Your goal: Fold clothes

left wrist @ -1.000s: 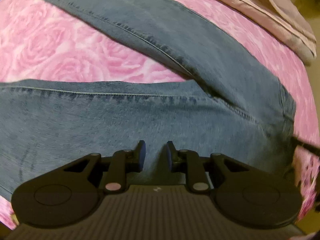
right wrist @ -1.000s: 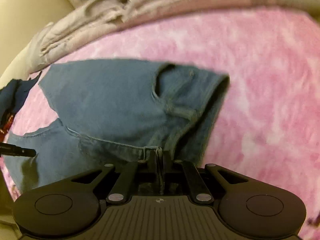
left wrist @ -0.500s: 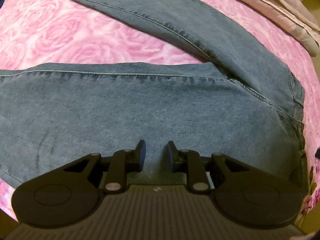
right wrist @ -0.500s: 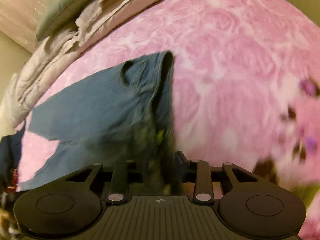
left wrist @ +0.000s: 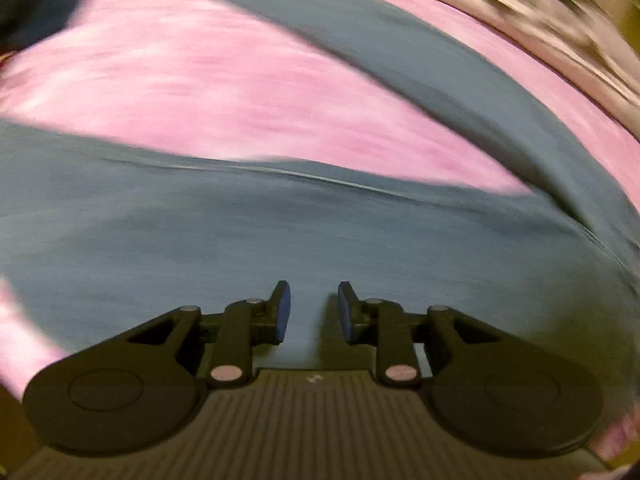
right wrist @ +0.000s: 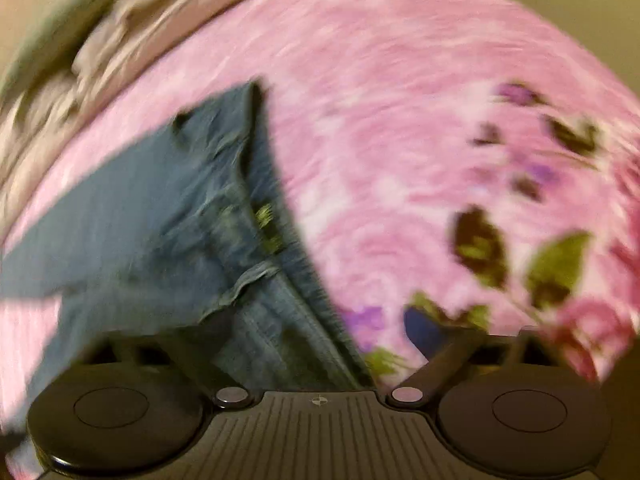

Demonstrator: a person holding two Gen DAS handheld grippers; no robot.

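Jeans flat on our pink bedspread; left gripper narrowly parted, empty; right gripper just sprung wide, waistband loose between its fingers

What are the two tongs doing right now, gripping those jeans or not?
Left tongs: open a little, empty, above the jeans.
Right tongs: wide open; they have just been opening, the waistband lies loose between them.

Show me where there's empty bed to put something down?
Bare pink bedspread lies beside the jeans at their waistband end. A pink wedge also opens between the two jean legs. It is crowded along the far edge, where crumpled beige bedding is piled up.
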